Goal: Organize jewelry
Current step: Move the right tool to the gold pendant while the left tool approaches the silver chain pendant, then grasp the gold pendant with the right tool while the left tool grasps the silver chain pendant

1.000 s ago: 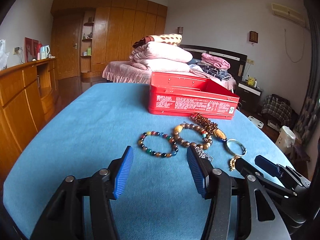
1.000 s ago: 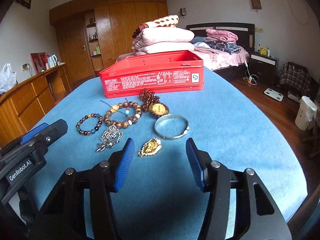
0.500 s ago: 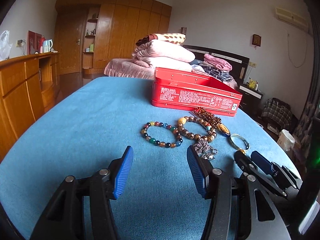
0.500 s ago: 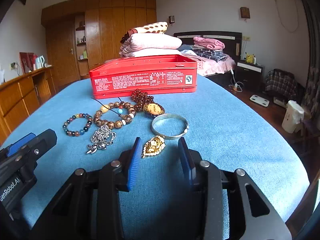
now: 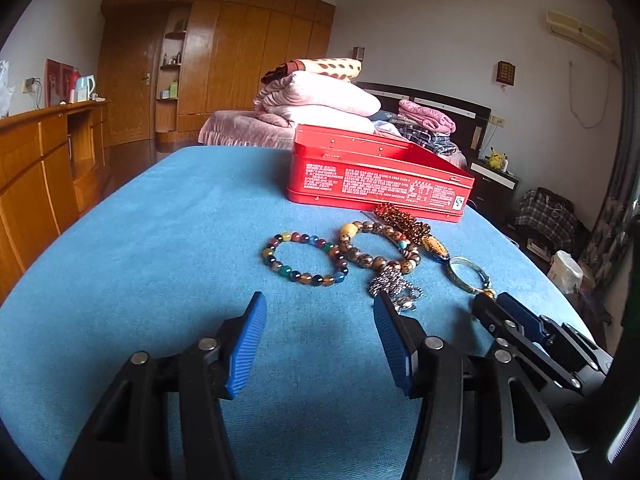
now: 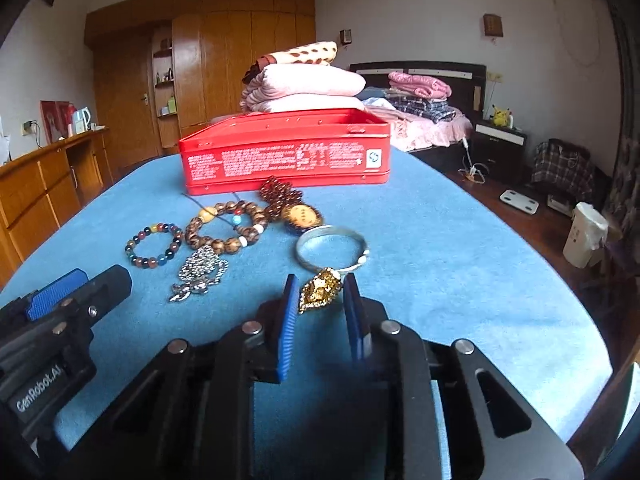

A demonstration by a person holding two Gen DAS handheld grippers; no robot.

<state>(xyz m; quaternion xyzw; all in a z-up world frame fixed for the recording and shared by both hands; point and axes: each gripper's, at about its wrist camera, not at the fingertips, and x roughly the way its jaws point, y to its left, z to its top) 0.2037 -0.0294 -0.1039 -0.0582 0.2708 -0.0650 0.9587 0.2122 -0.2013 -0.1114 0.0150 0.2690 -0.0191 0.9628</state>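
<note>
Jewelry lies on the blue table in front of an open red tin (image 6: 286,156) (image 5: 380,176). My right gripper (image 6: 320,294) has its jaws narrowed around a gold pendant (image 6: 320,290) that rests on the cloth; the pads stand close beside it, contact unclear. Beyond it lie a silver bangle (image 6: 332,248), a silver chain (image 6: 200,274), a wooden bead bracelet (image 6: 226,230), a multicoloured bead bracelet (image 6: 154,246) and dark red beads with an amber pendant (image 6: 286,204). My left gripper (image 5: 320,312) is open and empty, just short of the multicoloured bracelet (image 5: 306,258) and the chain (image 5: 394,286).
The table's right edge (image 6: 560,320) drops to a wood floor with a white bin (image 6: 584,234). A wooden cabinet (image 5: 36,176) stands to the left. A bed with folded blankets (image 6: 304,84) is behind the tin.
My right gripper has moved forward and lower, and its jaws have narrowed from wide open to close around the gold pendant. My left gripper has stayed open and edged toward the jewelry.
</note>
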